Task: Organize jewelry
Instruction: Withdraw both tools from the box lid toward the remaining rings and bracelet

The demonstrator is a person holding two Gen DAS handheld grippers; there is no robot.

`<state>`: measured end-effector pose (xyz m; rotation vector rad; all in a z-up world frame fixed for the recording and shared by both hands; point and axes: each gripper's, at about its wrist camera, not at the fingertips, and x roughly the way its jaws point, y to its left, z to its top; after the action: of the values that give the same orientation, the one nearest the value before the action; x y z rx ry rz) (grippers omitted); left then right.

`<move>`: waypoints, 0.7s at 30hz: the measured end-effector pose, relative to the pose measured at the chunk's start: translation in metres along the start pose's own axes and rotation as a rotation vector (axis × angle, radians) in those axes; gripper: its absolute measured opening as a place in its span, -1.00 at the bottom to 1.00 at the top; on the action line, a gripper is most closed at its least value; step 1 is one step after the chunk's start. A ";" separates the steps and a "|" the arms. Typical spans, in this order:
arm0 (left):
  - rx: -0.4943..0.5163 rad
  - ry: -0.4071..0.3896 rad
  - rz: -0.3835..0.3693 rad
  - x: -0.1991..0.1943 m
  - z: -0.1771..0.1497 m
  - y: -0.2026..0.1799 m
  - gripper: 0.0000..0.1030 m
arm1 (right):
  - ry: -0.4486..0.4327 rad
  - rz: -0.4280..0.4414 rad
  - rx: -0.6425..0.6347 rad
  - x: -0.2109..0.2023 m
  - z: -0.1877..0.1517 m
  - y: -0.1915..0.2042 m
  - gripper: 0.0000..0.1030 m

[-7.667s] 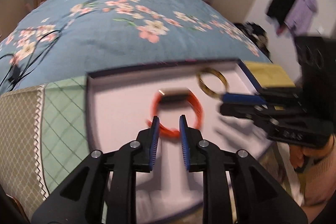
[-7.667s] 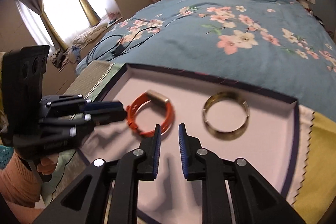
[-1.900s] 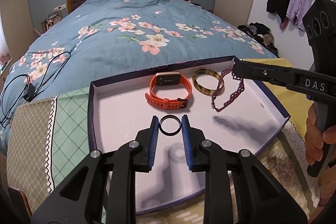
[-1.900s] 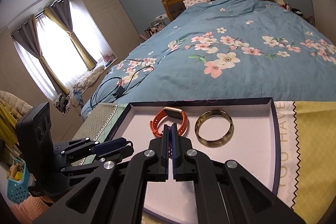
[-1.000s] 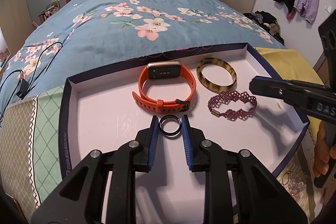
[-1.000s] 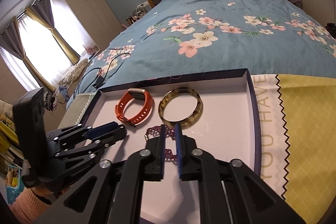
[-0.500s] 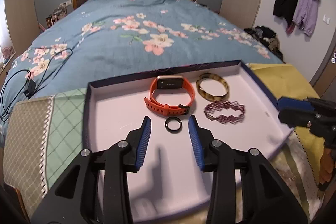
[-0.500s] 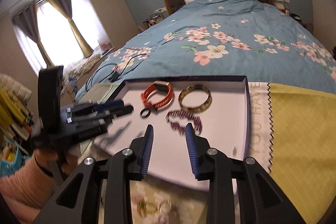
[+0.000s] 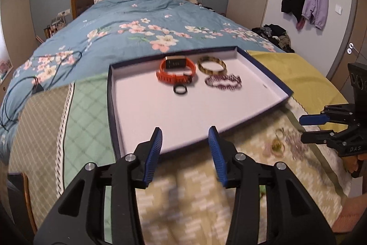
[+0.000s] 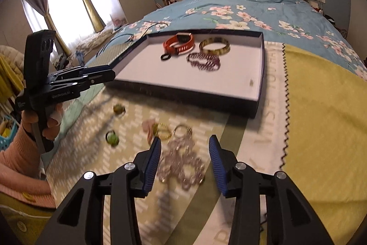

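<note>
Black ring (image 9: pixel 180 90) released in tray (image 9: pixel 263 66), both grippers' jaws just opened, empty, pulled back.

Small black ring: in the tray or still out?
In. The small black ring lies flat on the white floor of the dark-rimmed tray, just in front of the orange watch band, clear of both grippers.
</note>
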<state>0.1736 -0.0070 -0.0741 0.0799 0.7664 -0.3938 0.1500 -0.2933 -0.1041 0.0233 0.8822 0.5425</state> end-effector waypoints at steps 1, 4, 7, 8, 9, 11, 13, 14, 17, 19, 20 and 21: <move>0.001 0.004 -0.001 -0.002 -0.005 -0.001 -0.19 | 0.003 -0.001 -0.002 0.001 -0.002 0.001 -0.20; 0.008 0.007 -0.005 -0.008 -0.015 -0.004 -0.19 | 0.012 -0.026 -0.004 0.006 -0.004 0.004 0.06; 0.030 0.006 -0.014 -0.013 -0.023 -0.008 -0.19 | 0.018 -0.037 -0.016 0.010 -0.006 0.007 0.06; 0.037 0.008 -0.019 -0.014 -0.025 -0.010 -0.19 | 0.020 -0.038 -0.018 0.011 -0.007 0.008 0.04; 0.039 0.008 -0.022 -0.015 -0.027 -0.012 -0.19 | 0.020 -0.041 -0.017 0.012 -0.007 0.008 0.03; 0.049 0.008 -0.037 -0.017 -0.028 -0.018 -0.19 | 0.015 -0.045 -0.018 0.012 -0.008 0.008 -0.11; 0.064 0.008 -0.060 -0.017 -0.030 -0.026 -0.19 | 0.012 -0.042 -0.014 0.011 -0.008 0.008 -0.22; 0.073 0.009 -0.072 -0.016 -0.029 -0.030 -0.19 | 0.013 -0.040 -0.014 0.010 -0.008 0.008 -0.31; 0.117 0.006 -0.108 -0.014 -0.028 -0.047 -0.19 | 0.010 -0.045 -0.011 0.008 -0.009 0.007 -0.50; 0.137 0.009 -0.130 -0.011 -0.026 -0.057 -0.19 | 0.008 -0.048 -0.008 0.006 -0.010 0.006 -0.51; 0.144 0.010 -0.133 -0.010 -0.024 -0.060 -0.19 | 0.006 -0.050 -0.005 0.005 -0.011 0.006 -0.52; 0.158 0.011 -0.137 -0.007 -0.023 -0.066 -0.19 | 0.003 -0.051 -0.003 0.004 -0.011 0.006 -0.55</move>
<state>0.1292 -0.0607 -0.0810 0.1781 0.7527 -0.5845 0.1414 -0.2889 -0.1128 -0.0024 0.8824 0.4958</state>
